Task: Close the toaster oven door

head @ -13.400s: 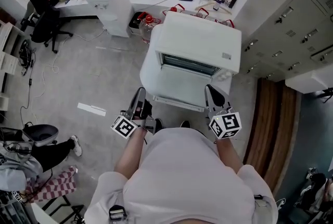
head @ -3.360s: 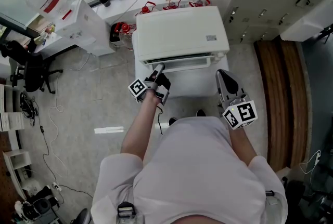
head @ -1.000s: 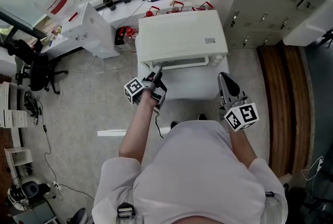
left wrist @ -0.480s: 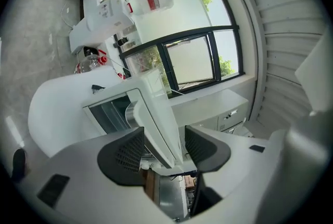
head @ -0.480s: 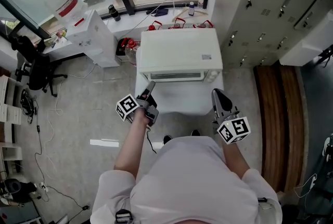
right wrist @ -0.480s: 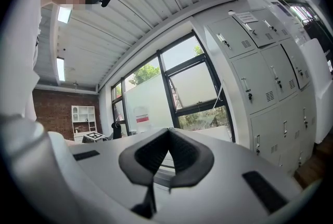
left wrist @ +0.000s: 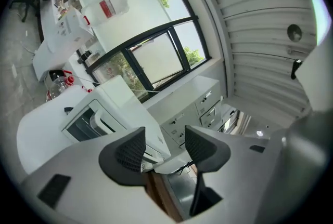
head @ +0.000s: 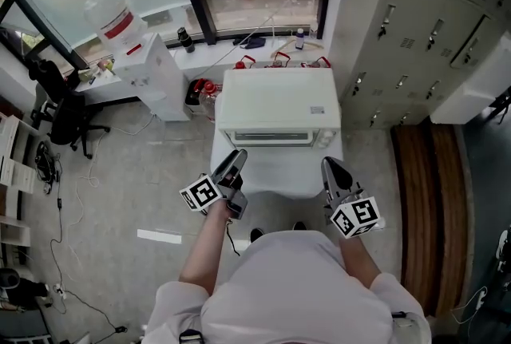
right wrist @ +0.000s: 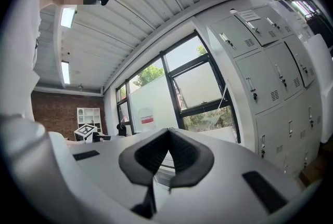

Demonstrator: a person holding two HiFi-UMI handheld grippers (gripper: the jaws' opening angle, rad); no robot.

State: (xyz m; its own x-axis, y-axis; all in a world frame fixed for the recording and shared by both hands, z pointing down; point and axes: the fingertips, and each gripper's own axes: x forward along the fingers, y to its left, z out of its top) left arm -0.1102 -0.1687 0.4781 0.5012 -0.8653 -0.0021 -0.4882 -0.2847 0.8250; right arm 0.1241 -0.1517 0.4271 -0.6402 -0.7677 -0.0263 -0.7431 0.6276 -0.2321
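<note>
The white toaster oven [head: 277, 104] stands on a white table [head: 275, 171], and its glass door [head: 274, 137] is up against the front. My left gripper [head: 235, 160] hovers over the table's near left corner, clear of the oven, with its jaws open and empty. In the left gripper view the left gripper [left wrist: 165, 147] points up past the toaster oven [left wrist: 104, 114], whose door handle [left wrist: 105, 124] shows at the left. My right gripper [head: 333, 172] hangs over the table's near right corner. In the right gripper view the right gripper [right wrist: 167, 154] has its pads pressed together, holding nothing.
A water dispenser [head: 150, 71] with a bottle [head: 114, 13] stands left of the table. Red-capped bottles [head: 201, 92] sit on the floor between them. Grey lockers [head: 435, 23] line the right wall, above a wooden strip [head: 419, 207]. An office chair [head: 65, 104] is far left.
The oven door, open in the oldest frame, is now shut. My left gripper has drawn back from the oven front toward my body. The head view has pulled back and up.
</note>
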